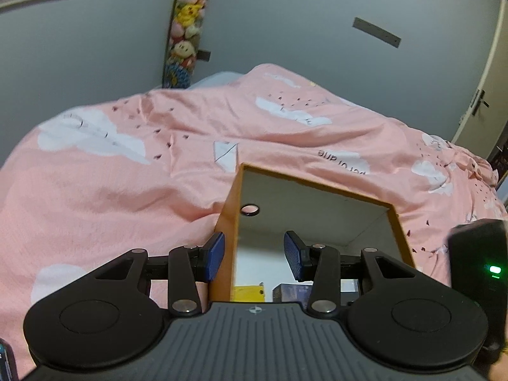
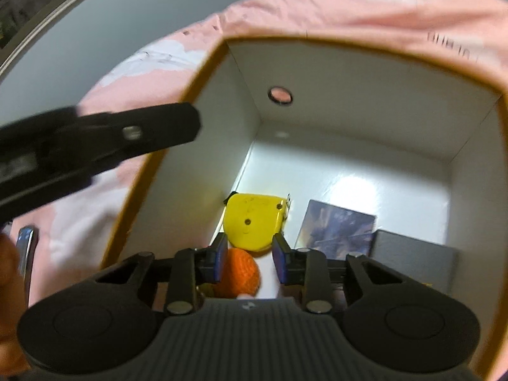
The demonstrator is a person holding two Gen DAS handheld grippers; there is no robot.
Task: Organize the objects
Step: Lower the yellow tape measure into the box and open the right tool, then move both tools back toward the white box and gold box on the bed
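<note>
Left wrist view: an open cardboard box (image 1: 227,219) with orange outer walls and white inside sits on a bed covered by a pink duvet (image 1: 127,171) printed with white clouds. The box's long axis runs from 6 o'clock toward 1 o'clock, its mouth facing up. The left tongs (image 1: 254,255) straddle the box's left wall: one blue pad lies outside it, the other inside, and the pads stand apart with neither visibly pressing the wall. A round finger hole (image 1: 250,209) pierces the far wall at 12 o'clock from the tongs. Just below the tongs, at 6 o'clock, the edge of a yellow tape measure (image 1: 247,292) and a dark bluish box (image 1: 292,292) show on the box floor. A column of plush toys (image 1: 187,28) hangs on the grey wall at 11 o'clock.

Right wrist view: the camera looks steeply down into the same box (image 2: 177,171). The right tongs (image 2: 249,262) are inside it, pads apart, clamped on nothing. An orange crocheted ball (image 2: 239,276) lies beneath them against the left pad; whether it touches is unclear. The tape measure (image 2: 252,222) lies flat at 12 o'clock, just beyond the fingertips, its tape tip pointing toward 1 o'clock. A dark picture card (image 2: 336,228) lies at 2 o'clock and a grey box (image 2: 412,260) at 3 o'clock. The left tool's black arm (image 2: 95,139) crosses at 10 o'clock.
</note>
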